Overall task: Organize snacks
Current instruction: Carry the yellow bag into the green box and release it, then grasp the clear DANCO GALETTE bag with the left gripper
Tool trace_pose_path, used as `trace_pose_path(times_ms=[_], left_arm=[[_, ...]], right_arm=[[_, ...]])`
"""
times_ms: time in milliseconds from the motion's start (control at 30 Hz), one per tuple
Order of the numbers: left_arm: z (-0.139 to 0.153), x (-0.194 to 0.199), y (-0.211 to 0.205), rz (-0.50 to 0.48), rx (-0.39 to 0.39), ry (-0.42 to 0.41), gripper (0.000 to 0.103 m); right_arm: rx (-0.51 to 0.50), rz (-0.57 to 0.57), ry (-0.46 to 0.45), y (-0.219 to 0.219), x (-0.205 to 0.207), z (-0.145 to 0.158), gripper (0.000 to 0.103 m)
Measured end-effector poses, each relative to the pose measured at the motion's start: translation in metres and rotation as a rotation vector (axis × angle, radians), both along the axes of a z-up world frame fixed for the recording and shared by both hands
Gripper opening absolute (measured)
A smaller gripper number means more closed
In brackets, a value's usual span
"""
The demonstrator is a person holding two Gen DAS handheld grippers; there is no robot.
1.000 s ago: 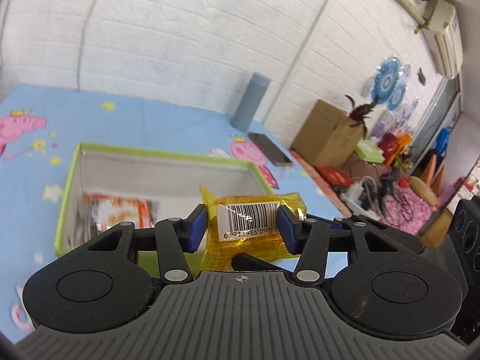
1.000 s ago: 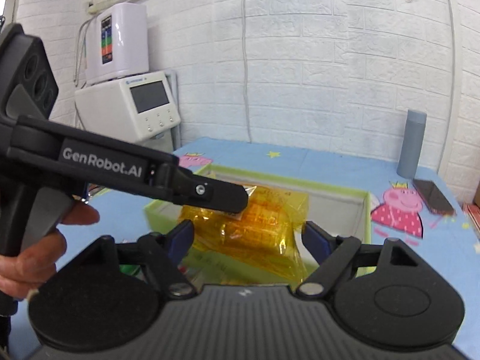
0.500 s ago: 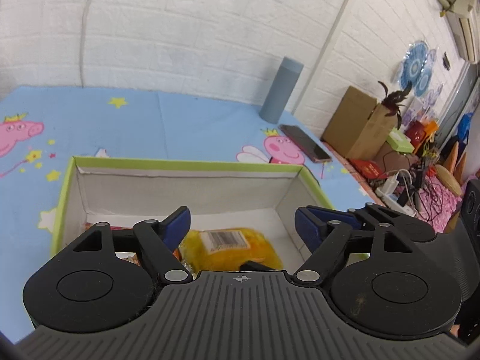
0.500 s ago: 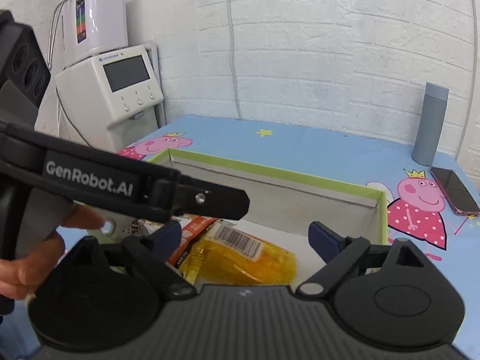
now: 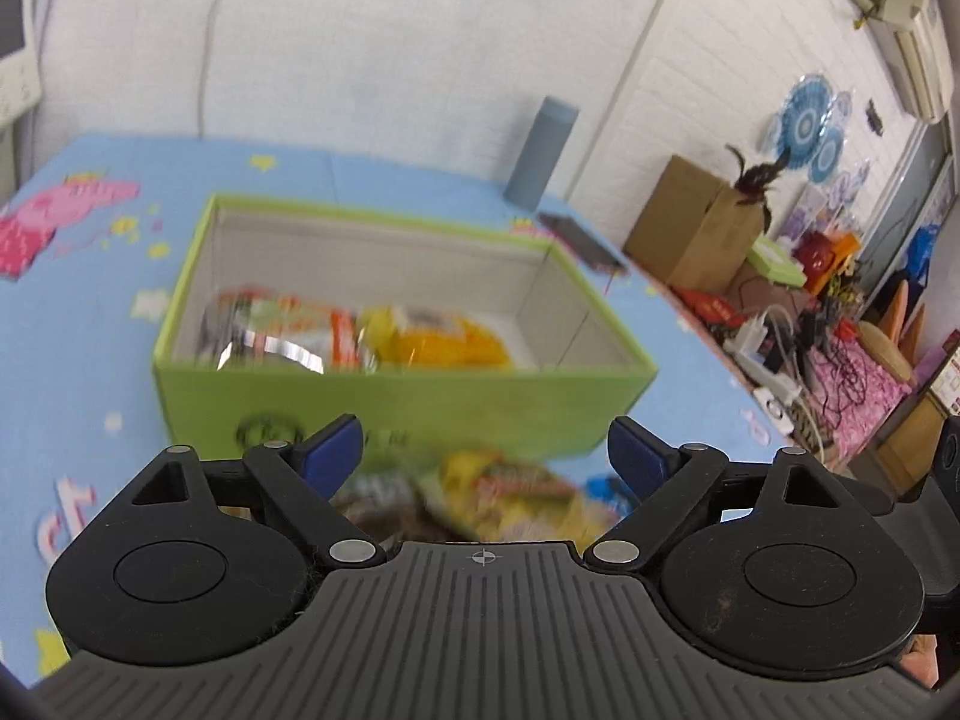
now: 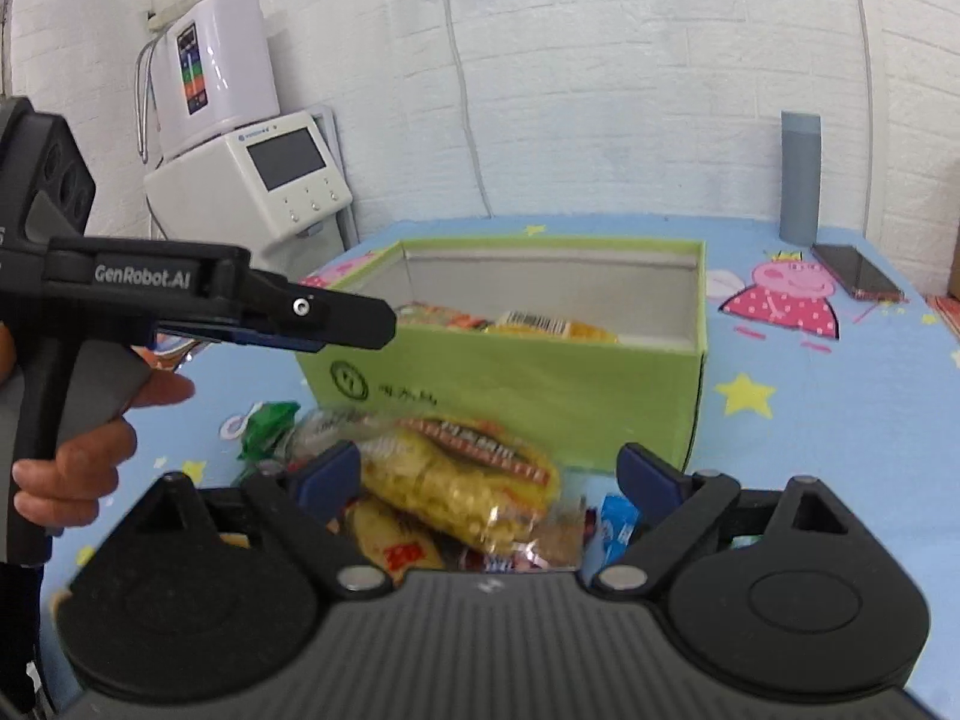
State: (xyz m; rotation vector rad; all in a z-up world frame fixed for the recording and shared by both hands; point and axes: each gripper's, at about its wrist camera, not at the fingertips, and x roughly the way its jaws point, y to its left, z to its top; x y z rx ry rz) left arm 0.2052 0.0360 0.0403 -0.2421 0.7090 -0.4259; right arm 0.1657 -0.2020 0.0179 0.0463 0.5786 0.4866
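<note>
Ahead of both grippers stands the green box, holding an orange-yellow packet beside red-and-white packets. Beyond its right end are a grey bottle and a phone. The left gripper hangs spread wide and empty over the loose snack pile. The right gripper is spread just as wide, a yellow noodle packet lying between its fingers, unpinched.
</note>
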Motion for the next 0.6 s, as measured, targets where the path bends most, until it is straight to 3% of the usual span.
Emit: trace_pose_path(times_ms=[267,300,333,400,600], left_arm=[[-0.033,0.031,-0.002,-0.024,-0.052,0.143,0.074],[-0.035,0.036,-0.003,-0.03,-0.042,0.141,0.071],[-0.039,0.039,-0.005,-0.032,-0.033,0.151,0.058],[-0.042,0.038,-0.005,-0.046,-0.024,0.14,0.044],[-0.031,0.015,0.005,-0.032,-0.051,0.103,0.032]], right_arm=[[0.021,0.023,0.121,0.012,0.032,-0.032,0.093],[0.018,0.035,0.135,0.015,0.039,-0.035,0.093],[0.01,0.041,0.145,0.018,0.043,-0.038,0.093],[-0.014,0.063,0.142,0.023,0.046,-0.04,0.093],[-0.036,0.091,0.082,0.031,0.025,-0.026,0.085]])
